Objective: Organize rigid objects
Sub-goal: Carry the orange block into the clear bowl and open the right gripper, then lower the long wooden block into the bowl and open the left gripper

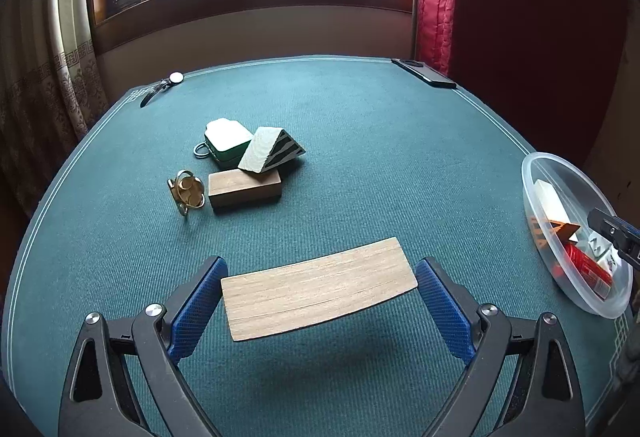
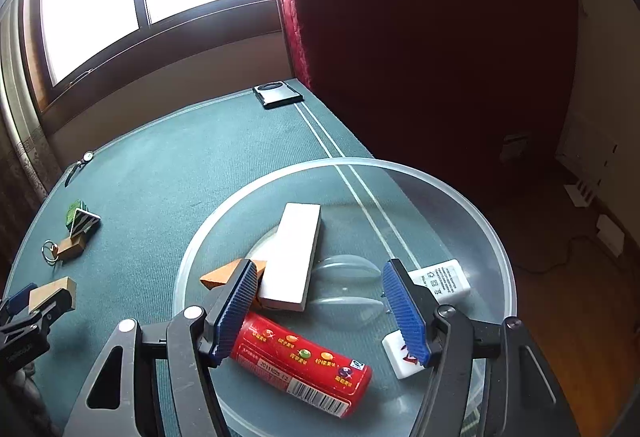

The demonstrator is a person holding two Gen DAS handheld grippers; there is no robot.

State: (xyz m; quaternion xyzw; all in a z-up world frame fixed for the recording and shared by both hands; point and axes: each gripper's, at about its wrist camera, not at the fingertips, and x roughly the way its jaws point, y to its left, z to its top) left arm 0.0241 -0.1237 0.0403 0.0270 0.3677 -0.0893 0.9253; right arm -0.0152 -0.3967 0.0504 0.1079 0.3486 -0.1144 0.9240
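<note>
My left gripper (image 1: 320, 277) is shut on a pale wooden plank (image 1: 320, 291), held by its two ends a little above the green table (image 1: 360, 157); its shadow falls below it. The same plank (image 2: 54, 291) shows at the left edge of the right wrist view. My right gripper (image 2: 322, 273) hangs open over a clear plastic bowl (image 2: 348, 161) with nothing between its fingers. The bowl holds a white block (image 2: 294, 257), an orange wedge (image 2: 224, 275), a red tube (image 2: 300, 361), a white adapter (image 2: 440, 279) and a mahjong tile (image 2: 400, 355).
A cluster lies at mid-table: a green-and-white case (image 1: 224, 141), a striped wedge (image 1: 272, 153), a brown block (image 1: 244, 189) and a brass fitting (image 1: 186, 191). A watch (image 1: 168, 85) and a phone (image 1: 424, 73) rest at the far edge. The bowl (image 1: 532, 173) stands at the table's right edge.
</note>
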